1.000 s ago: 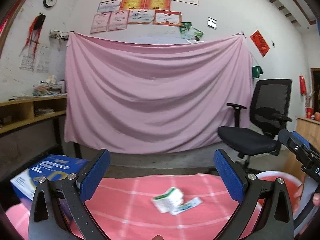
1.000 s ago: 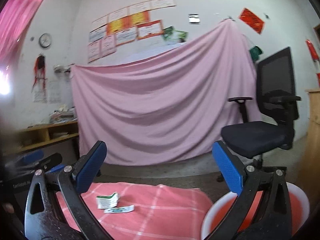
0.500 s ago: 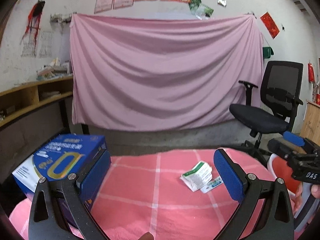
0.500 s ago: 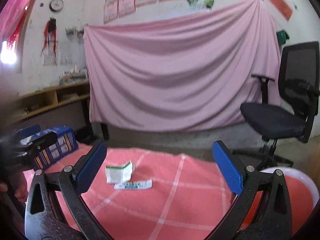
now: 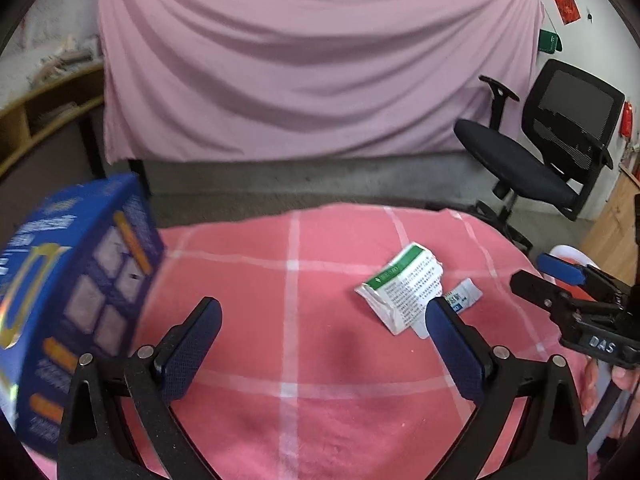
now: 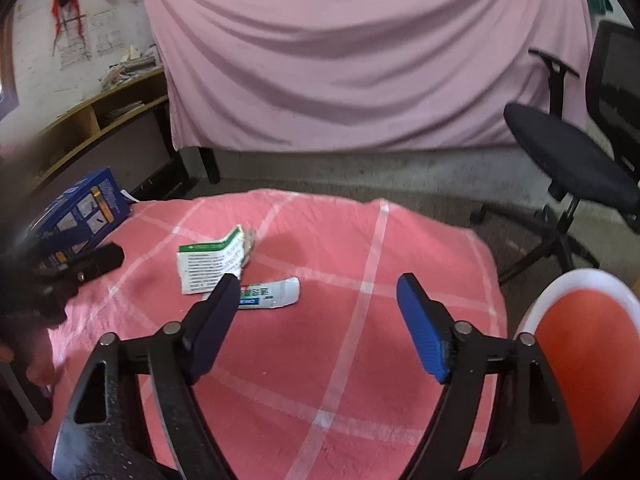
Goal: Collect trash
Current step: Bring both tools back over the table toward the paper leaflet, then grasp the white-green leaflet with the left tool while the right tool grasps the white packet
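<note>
Left wrist view: left gripper [image 5: 322, 326] spread wide, empty, above pink checked cloth [image 5: 296, 380]; torn green-and-white carton [image 5: 402, 290] just beyond its right pad, small tube [image 5: 464, 296] beside it, blue box [image 5: 68, 292] at left.

Right wrist view: right gripper [image 6: 314, 312] closing, nothing between pads; carton [image 6: 212, 262] and tube [image 6: 272, 293] ahead-left; red bin [image 6: 592, 364] at right.

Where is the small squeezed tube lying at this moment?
In the right wrist view the tube lies flat on the pink checked cloth, just in front of the torn green-and-white packet and left of centre, far from the orange bin.
</note>
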Tool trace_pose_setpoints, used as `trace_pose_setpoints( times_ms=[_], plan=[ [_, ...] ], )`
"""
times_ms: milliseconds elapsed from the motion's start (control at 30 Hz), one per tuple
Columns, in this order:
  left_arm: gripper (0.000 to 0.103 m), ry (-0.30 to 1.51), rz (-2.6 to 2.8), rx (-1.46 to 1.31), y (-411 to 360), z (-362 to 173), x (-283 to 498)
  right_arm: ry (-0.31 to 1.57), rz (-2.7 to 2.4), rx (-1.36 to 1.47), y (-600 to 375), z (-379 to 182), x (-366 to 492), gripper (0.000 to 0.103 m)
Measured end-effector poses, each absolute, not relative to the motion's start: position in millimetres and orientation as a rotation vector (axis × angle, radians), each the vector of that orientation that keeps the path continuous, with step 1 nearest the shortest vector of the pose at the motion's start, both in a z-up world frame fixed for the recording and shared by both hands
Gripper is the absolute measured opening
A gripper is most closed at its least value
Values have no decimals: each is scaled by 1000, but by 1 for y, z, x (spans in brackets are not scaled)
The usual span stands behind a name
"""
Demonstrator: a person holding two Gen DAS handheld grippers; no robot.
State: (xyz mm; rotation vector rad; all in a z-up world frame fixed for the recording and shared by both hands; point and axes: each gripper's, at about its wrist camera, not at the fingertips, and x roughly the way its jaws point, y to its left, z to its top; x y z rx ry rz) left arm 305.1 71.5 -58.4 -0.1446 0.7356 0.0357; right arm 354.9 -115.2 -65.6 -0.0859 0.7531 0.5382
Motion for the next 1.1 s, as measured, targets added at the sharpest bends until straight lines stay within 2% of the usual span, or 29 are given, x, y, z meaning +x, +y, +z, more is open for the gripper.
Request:
trace_pose_setpoints(
  times_ms=[67,233,333,467,533,600,667,733,1067,1100],
  plan=[
    [91,768,4,-161,73,-61,315,786,531,-74,-117,-70,363,90],
    [67,867,-79,-190,71,-67,350,856,531,-22,-122,-78,378,89],
    [58,925,-100,-180,66,-70,368,897,536,3,-125,-84,385,88],
    [53,947,-119,-146,63,-69,378,926,545,17,-126,-87,389,88],
    [34,949,-150,-143,62,-69,379,933,548,18,-125,-88,390,88],
    [33,945,-155,-134,61,-69,378,939,550,15,-123,-89,391,88],
    [31,943,-158,-131,60,-69,377,945,552,10,-123,-89,391,88],
    [23,937,-152,-135,61,-70,375,948,550,8,-122,-90,391,88],
    [12,897,-69,-215,70,-63,349,978,577,-12,-114,-93,395,89],
    [0,890,-49,-225,72,-61,344,979,589,-6,-112,-93,395,89]
  ],
)
